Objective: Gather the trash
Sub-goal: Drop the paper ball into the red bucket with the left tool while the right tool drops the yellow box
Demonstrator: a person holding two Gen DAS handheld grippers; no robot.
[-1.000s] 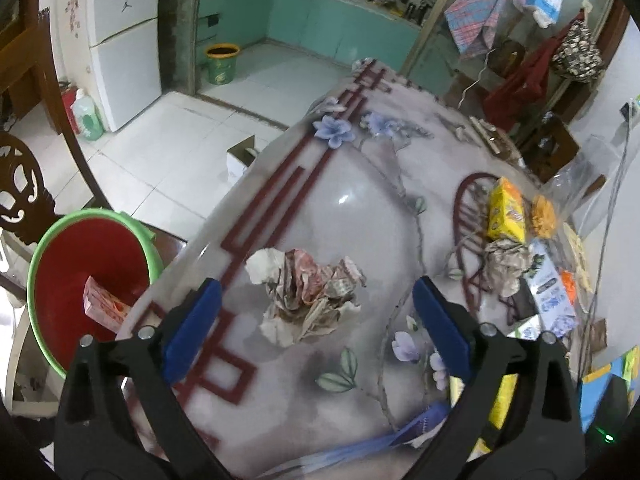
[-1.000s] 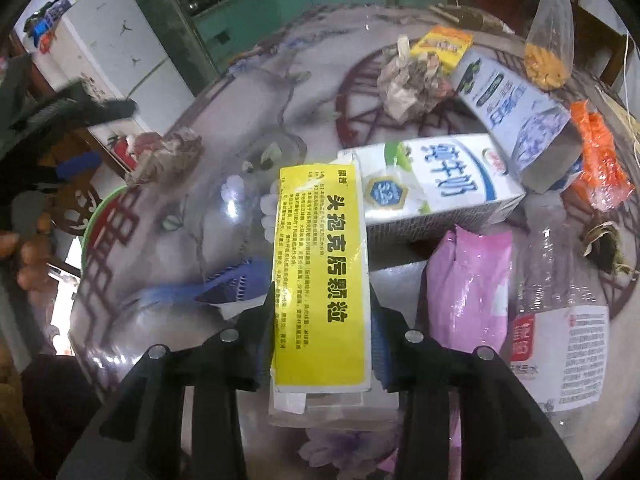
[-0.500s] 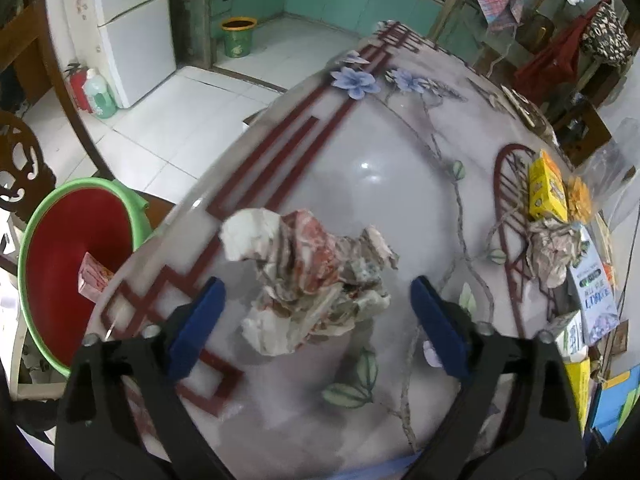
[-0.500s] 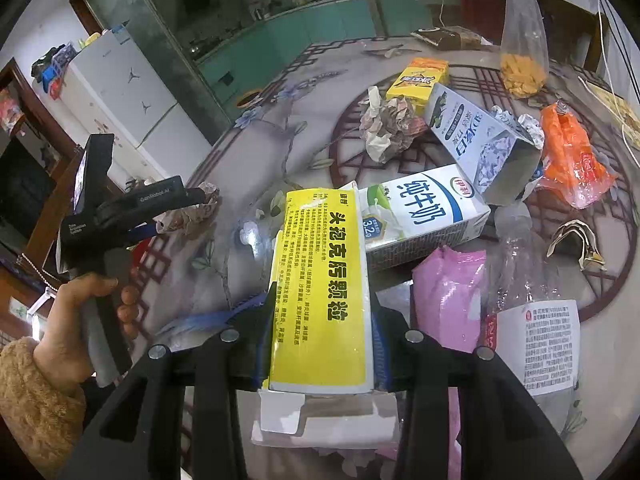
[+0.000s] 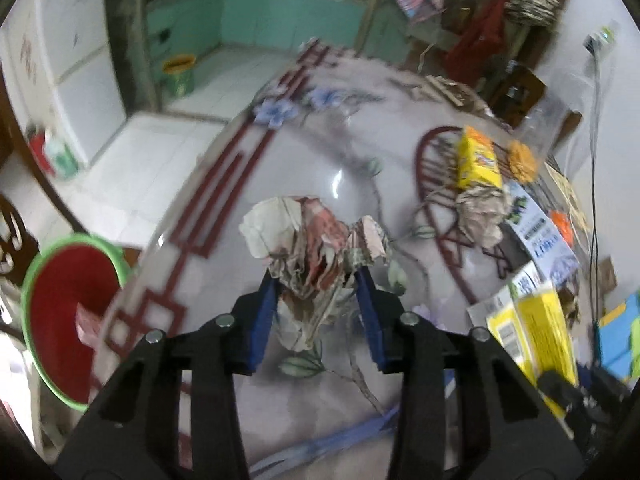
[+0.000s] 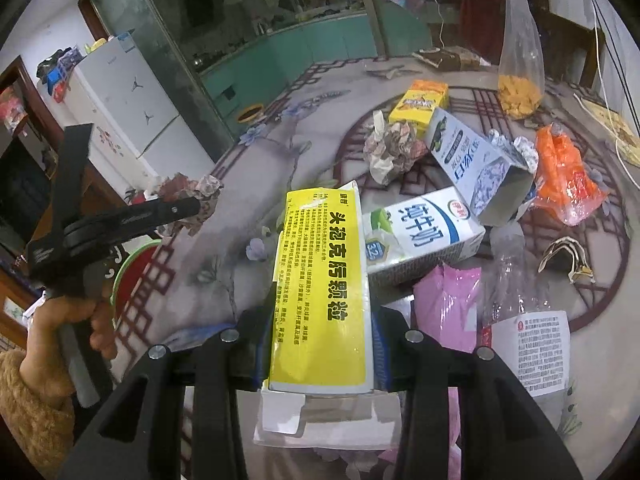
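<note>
The left gripper (image 5: 316, 280) is closing on a crumpled paper wad (image 5: 316, 248) that sits between its blue pads, which already dent the wad's lower folds, so the pick-up step is in hand on this side. The right gripper (image 6: 320, 344) pinches a yellow box (image 6: 322, 292) by its long sides, lifted clear of the table (image 5: 328, 152), so that item is already collected and waiting. The red bin (image 5: 60, 316) with a green rim stands below the table's rim at about eight o'clock in the left wrist view, one scrap already inside. The next move likely calls for a firm squeeze, a short lift, then a swing out over the edge toward the bin; loose paper could slip if the grip catches only outer folds. The table between wad and rim is bare, giving open room on that side. At two to four o'clock the clutter is dense: a milk carton (image 6: 420, 236), a second paper wad (image 6: 390, 152), a pink pouch (image 6: 448, 304) and an orange bag (image 6: 568, 184), best avoided.
</note>
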